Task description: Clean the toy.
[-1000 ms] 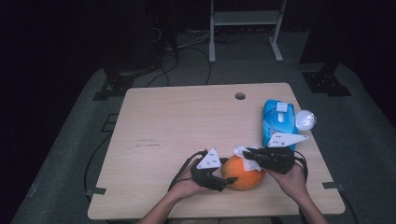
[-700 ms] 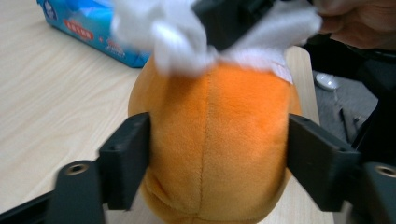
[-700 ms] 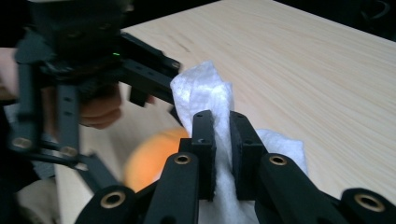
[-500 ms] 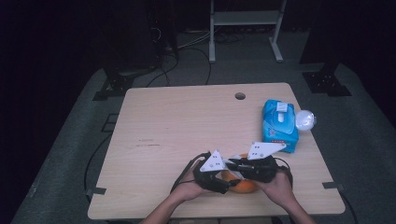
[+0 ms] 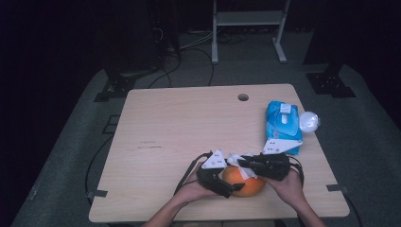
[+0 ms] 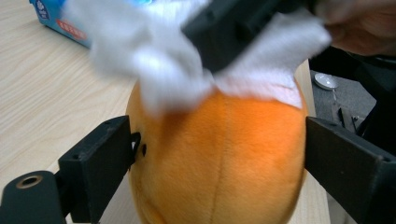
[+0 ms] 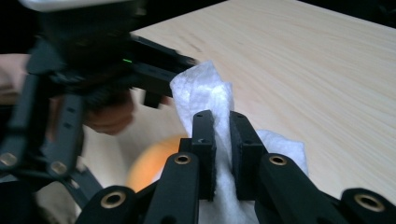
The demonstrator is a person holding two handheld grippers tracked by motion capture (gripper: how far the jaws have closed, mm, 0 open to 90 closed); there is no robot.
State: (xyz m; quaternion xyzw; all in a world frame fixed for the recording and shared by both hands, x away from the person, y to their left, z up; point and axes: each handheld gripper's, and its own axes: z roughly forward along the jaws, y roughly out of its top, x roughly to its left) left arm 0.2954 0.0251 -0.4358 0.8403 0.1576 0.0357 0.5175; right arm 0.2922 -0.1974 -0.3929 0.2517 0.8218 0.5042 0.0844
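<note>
Now, by parts:
Orange ball: a soft orange ball (image 5: 246, 182) sat on the table (image 5: 179, 123), low in the high view and a bit right of the middle, between the two hands.
Left gripper: the left gripper (image 5: 226, 185) was at the ball's left side. In the left gripper view its two black jaws stood one on each side of the ball (image 6: 219, 158). They had just been opening wide. The left one looked to be touching the ball, and the right one sat just beside it.
Right gripper: the right gripper (image 5: 243, 164) was over the top of the ball. Its jaws were squeezed tight on a white wipe (image 7: 205, 98).
White wipe: the wipe (image 5: 242, 165) lay on top of the ball, looking blurry in the left gripper view (image 6: 187, 60).
Blue pack: a blue pack of wipes (image 5: 283, 124) lay at the right side of the table, well apart from the ball.
White round thing: it (image 5: 308, 122) sat just beside the pack, at the table's right edge.
</note>
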